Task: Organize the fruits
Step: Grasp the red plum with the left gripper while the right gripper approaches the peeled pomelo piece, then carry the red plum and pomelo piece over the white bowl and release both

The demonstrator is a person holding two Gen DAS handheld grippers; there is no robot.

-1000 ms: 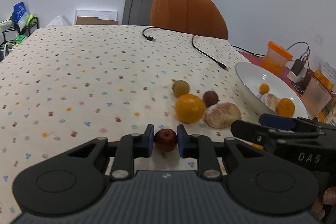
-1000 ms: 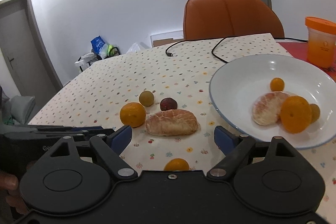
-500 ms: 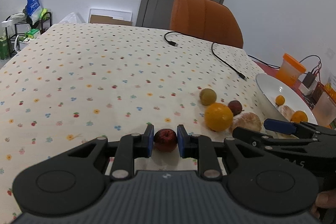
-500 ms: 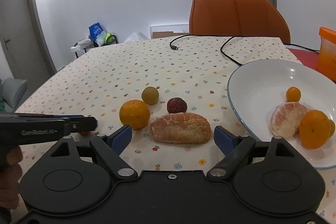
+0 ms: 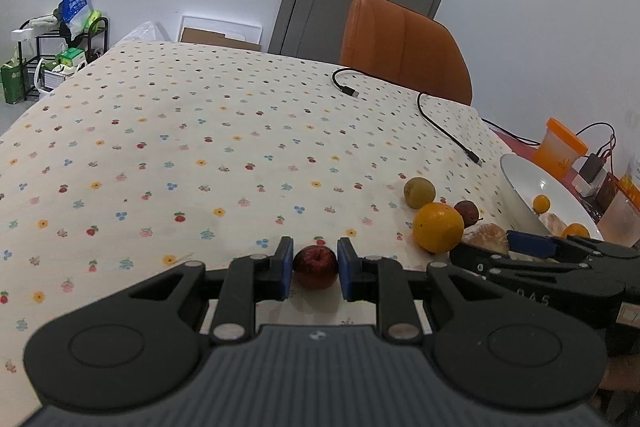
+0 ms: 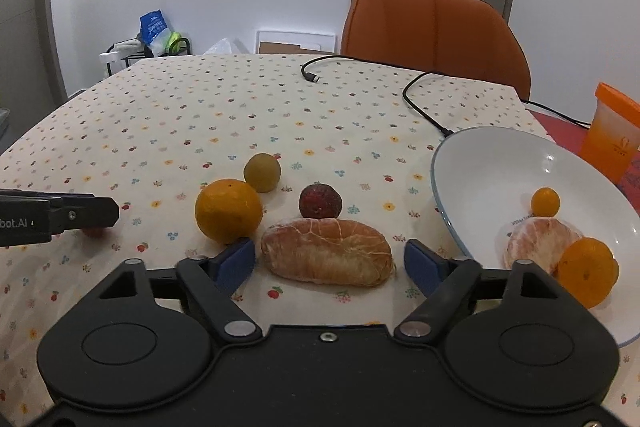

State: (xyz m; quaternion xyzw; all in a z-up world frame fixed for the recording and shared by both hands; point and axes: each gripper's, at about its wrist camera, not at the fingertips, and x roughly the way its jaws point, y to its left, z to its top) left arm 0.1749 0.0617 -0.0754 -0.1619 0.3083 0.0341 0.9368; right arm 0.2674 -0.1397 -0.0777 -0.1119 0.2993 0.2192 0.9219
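Note:
My left gripper [image 5: 315, 269] is shut on a small dark red fruit [image 5: 316, 266], low over the flowered tablecloth. My right gripper [image 6: 330, 261] is open, its blue pads on either side of a peeled citrus piece [image 6: 327, 251] lying on the cloth. Behind that lie an orange [image 6: 228, 210], a yellow-green fruit [image 6: 262, 172] and a dark red fruit [image 6: 320, 202]. The white bowl [image 6: 472, 163] on the right holds a small orange fruit [image 6: 545, 202], a peeled piece [image 6: 536, 241] and an orange [image 6: 587, 271]. The left gripper shows at the left edge of the right wrist view [image 6: 60, 215].
A black cable [image 6: 416, 95] lies across the far side of the table. An orange chair [image 6: 432, 31] stands behind it. An orange-lidded cup [image 6: 614, 139] stands right of the bowl, by chargers [image 5: 594, 169]. A rack with bags [image 5: 60, 39] stands far left.
My left gripper, still shut on the red fruit, has drawn back to the left, away from the fruit group. My right gripper has moved forward and now brackets the peeled citrus piece.

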